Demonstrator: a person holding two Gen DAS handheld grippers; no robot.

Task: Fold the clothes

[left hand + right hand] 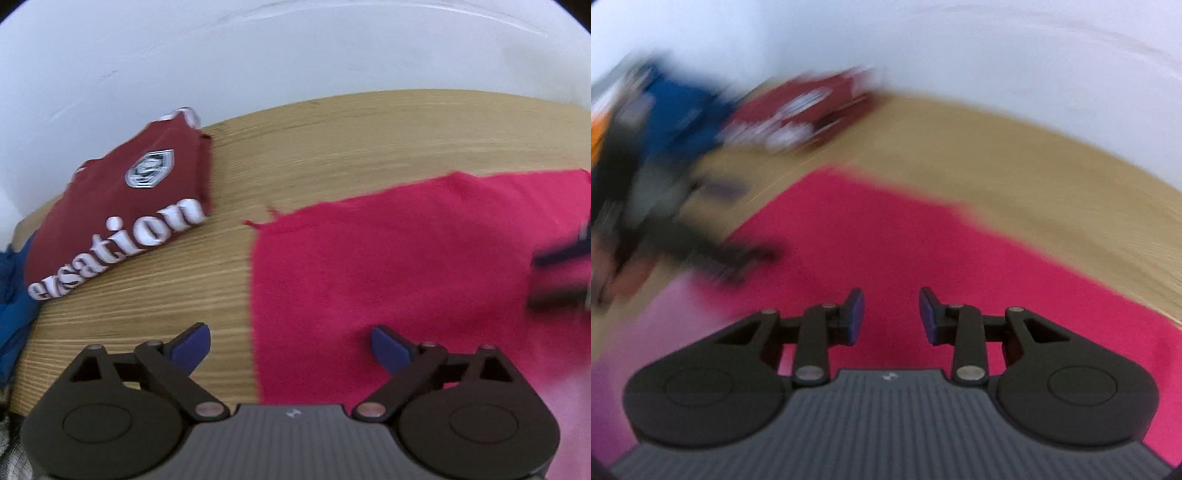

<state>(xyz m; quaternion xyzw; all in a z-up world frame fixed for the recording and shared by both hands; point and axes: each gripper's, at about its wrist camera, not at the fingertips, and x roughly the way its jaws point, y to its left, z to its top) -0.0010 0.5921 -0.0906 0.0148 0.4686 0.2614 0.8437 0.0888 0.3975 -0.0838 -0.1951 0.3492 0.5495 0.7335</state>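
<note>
Grippers both empty: left gripper (291, 347) gapes wide over the pink garment's (406, 266) left edge on the wooden table (332, 140), right gripper (891, 314) half-parted above it. Best pinch corners squarely, keeping cloth flat.

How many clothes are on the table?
3 that I can see: a pink cloth spread under the grippers, a folded maroon shirt at the far left by the wall, and a crumpled blue garment at the table's left edge. More may be hidden.
</note>
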